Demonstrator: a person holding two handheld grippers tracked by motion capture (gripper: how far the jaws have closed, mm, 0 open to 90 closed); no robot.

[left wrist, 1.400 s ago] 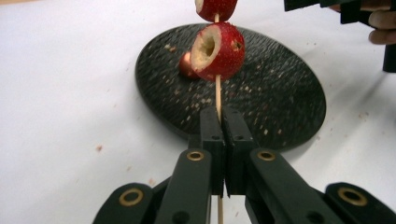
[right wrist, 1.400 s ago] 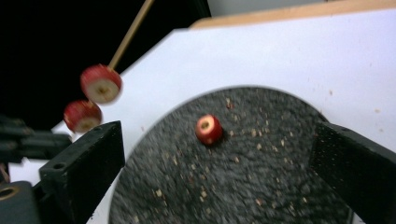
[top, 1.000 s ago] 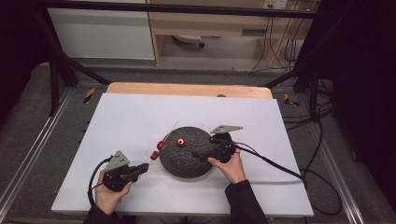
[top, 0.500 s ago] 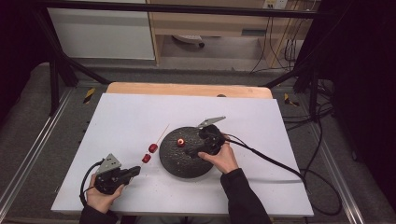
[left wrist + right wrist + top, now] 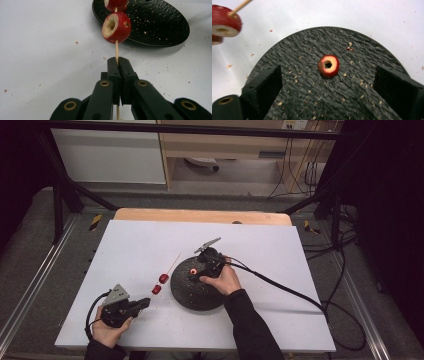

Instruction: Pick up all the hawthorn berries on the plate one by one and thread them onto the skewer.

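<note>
A: Where's the skewer [image 5: 116, 51]?

B: Pinched in the left gripper [image 5: 117, 60], jaws pressed together; it runs straight out from them, two red fruits [image 5: 116, 24] threaded on it.

A: And the right gripper [image 5: 328, 77]?

B: Jaws have just been closing but are spread, above the black plate [image 5: 312, 100]. Its view shows a cored fruit [image 5: 328, 65] lying between them, untouched.

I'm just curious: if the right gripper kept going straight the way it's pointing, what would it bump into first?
Most likely the cored red fruit lying on the black plate. The right gripper points down at it, jaws wide open either side, though how far above it hangs is unclear.
</note>
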